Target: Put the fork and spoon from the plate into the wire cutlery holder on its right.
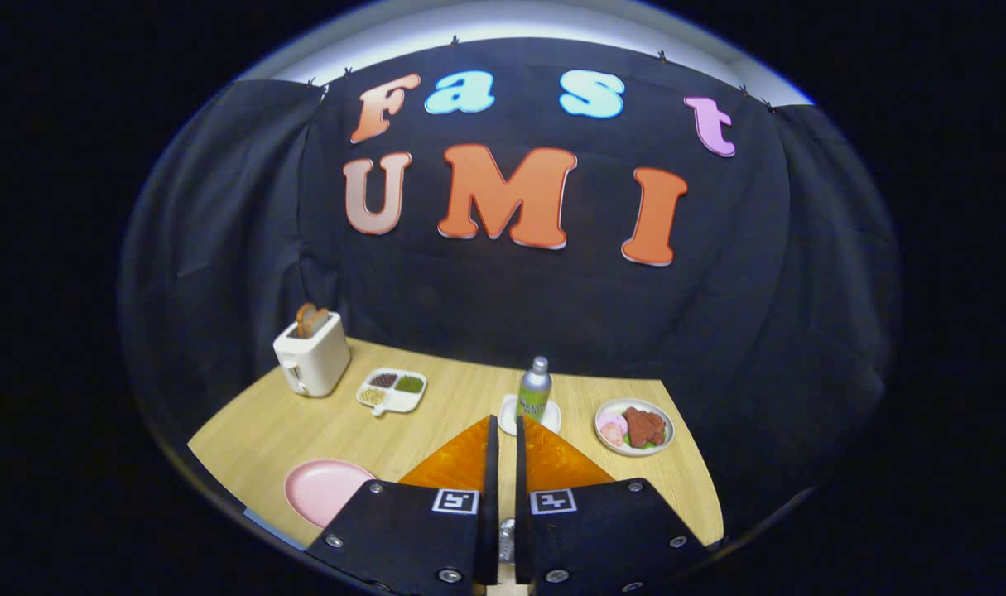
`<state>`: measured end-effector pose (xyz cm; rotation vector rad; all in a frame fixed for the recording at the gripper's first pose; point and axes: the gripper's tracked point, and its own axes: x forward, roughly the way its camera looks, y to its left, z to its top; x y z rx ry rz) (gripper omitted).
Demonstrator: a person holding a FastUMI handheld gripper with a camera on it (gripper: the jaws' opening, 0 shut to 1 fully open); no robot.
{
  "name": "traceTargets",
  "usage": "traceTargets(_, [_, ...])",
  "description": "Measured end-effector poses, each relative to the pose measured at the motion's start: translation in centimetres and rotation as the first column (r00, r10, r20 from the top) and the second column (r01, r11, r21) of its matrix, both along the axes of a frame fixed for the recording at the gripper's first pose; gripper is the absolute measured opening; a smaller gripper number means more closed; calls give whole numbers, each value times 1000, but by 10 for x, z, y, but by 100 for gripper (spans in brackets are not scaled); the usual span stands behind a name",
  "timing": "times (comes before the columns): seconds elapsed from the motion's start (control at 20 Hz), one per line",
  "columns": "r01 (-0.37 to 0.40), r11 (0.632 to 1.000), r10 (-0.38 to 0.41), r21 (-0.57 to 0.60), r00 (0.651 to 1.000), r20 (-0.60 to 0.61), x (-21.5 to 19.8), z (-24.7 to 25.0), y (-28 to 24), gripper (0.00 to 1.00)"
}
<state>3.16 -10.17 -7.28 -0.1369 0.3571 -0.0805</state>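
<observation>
My gripper (507, 424) is held well above the wooden table (254, 430), its two fingers drawn close with only a narrow slit between them. Low in that slit, near the finger bases, a small silvery metal piece (507, 536) is pinched; it looks like a cutlery handle, and I cannot tell whether it is the fork or the spoon. A pink plate (324, 490) lies on the table left of the fingers, partly covered by the gripper body, and its visible part is bare.
Beyond the fingertips a grey bottle (535, 387) stands on a white coaster. A plate of toy food (635, 427) is to the right, a divided white dish (392, 390) and a toaster (312, 356) at the back left. Black cloth walls the table.
</observation>
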Motion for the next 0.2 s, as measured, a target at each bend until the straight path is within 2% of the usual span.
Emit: traceTargets(0.2, [-39,999,42,-17,986,164,9,55,18,10])
